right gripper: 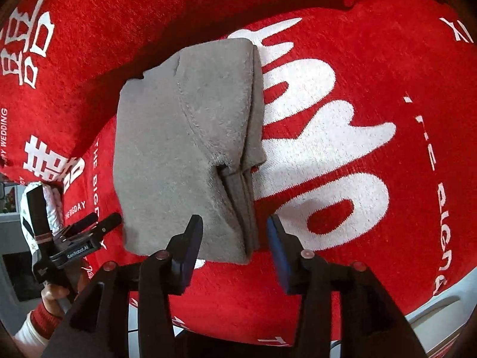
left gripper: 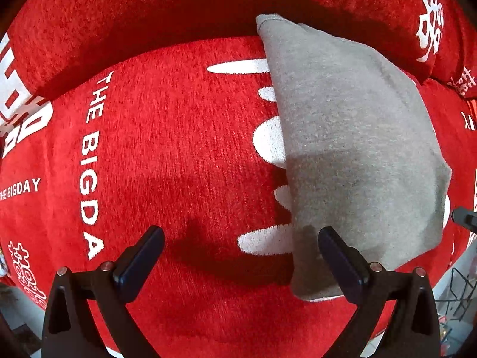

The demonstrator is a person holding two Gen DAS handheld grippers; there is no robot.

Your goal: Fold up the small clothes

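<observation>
A small grey garment (left gripper: 351, 137) lies folded into a thick rectangle on a red cushion cover (left gripper: 179, 149) with white lettering. In the right wrist view the garment (right gripper: 179, 149) shows stacked layers along its right edge. My left gripper (left gripper: 241, 238) is open and empty, its right finger over the garment's near left corner. My right gripper (right gripper: 235, 229) is open and empty, its jaws straddling the garment's near right corner just above it. The left gripper also shows in the right wrist view (right gripper: 89, 226), beside the garment's left edge.
A red back cushion (left gripper: 134, 15) rises behind the seat. Another red cushion (left gripper: 432, 24) sits at the far right. The cushion's front edge (right gripper: 402, 304) drops to a pale floor. A wire object (left gripper: 459, 295) stands at the lower right.
</observation>
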